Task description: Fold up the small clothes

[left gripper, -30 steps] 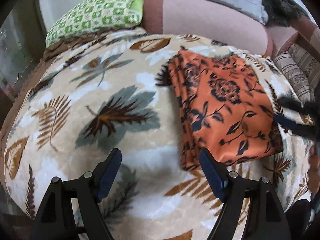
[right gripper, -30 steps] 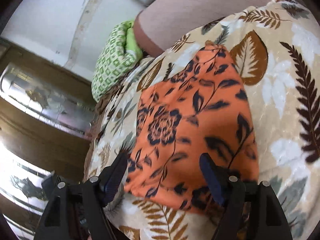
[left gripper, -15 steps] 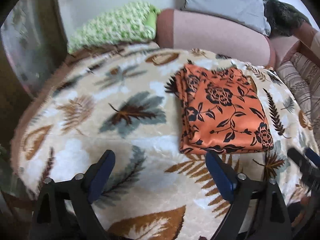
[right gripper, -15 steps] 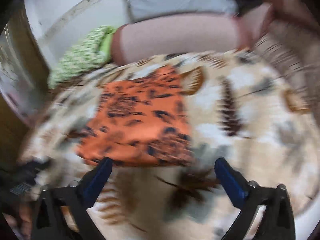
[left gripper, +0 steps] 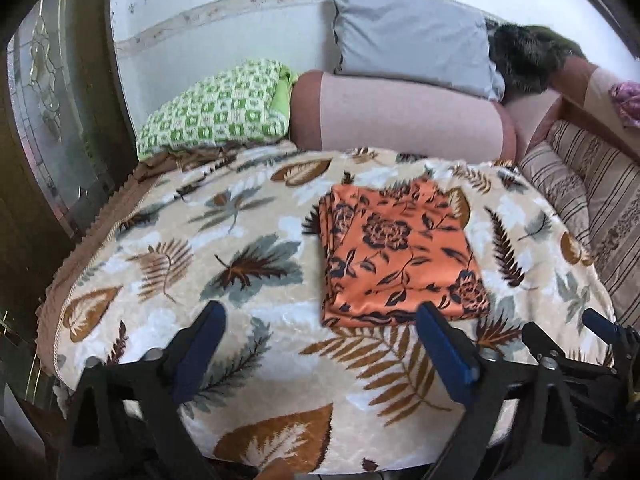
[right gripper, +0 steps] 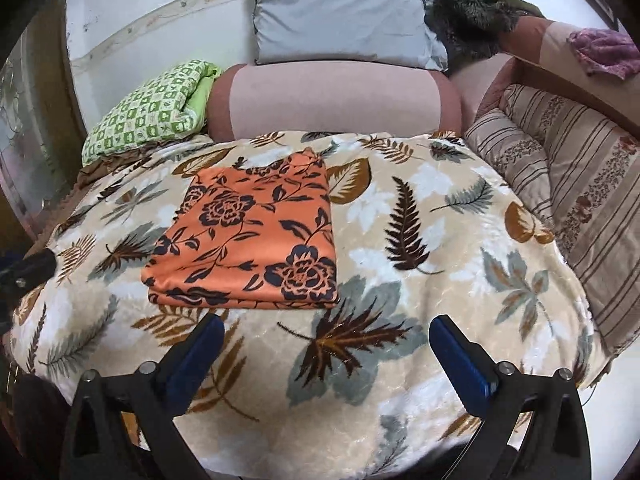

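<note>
Lying folded, orange cloth (right gripper: 248, 236) leaves blanket (right gripper: 420, 200) borders bare (both grippers released).

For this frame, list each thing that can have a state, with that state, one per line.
Orange floral garment: folded into a flat rectangle, lying on the blanket, untouched.
Leaf-print blanket: spread flat over the surface.
Left gripper: jaws wide apart and empty, having just been opening, off the garment.
Right gripper: jaws wide apart and empty, off the garment.
Green checked quilt: folded, beside the pink bolster.
</note>
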Tool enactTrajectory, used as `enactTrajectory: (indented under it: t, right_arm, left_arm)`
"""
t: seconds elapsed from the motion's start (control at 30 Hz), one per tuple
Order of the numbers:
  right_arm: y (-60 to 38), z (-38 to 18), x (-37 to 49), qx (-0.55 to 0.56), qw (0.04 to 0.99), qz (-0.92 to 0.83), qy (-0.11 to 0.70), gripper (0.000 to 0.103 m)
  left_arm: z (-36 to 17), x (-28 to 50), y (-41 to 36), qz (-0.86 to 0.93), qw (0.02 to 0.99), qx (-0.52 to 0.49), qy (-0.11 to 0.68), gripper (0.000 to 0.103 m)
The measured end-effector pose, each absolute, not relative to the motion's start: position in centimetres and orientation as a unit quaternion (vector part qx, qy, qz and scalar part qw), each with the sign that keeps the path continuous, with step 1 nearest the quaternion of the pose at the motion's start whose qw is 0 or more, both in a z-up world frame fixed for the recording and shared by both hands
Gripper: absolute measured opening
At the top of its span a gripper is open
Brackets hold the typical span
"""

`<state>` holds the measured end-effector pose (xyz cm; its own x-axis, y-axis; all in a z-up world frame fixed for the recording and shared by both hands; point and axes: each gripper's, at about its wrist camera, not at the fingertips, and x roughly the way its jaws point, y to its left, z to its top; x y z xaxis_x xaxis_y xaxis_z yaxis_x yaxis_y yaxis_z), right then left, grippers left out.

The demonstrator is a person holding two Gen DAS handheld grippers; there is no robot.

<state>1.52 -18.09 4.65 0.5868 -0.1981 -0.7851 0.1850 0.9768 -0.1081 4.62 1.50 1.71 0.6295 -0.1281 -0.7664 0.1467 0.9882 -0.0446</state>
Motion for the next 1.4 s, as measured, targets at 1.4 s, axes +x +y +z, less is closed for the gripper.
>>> enactTrajectory:
  t: [1.4]
  right_arm:
    - [-15.8,6.8,2.5,-0.039,0.89,-0.092,0.446,0.103]
  left_arm:
    - [3.8,3.4,2.3,-0.075,0.902,0.004,0.425,0.103]
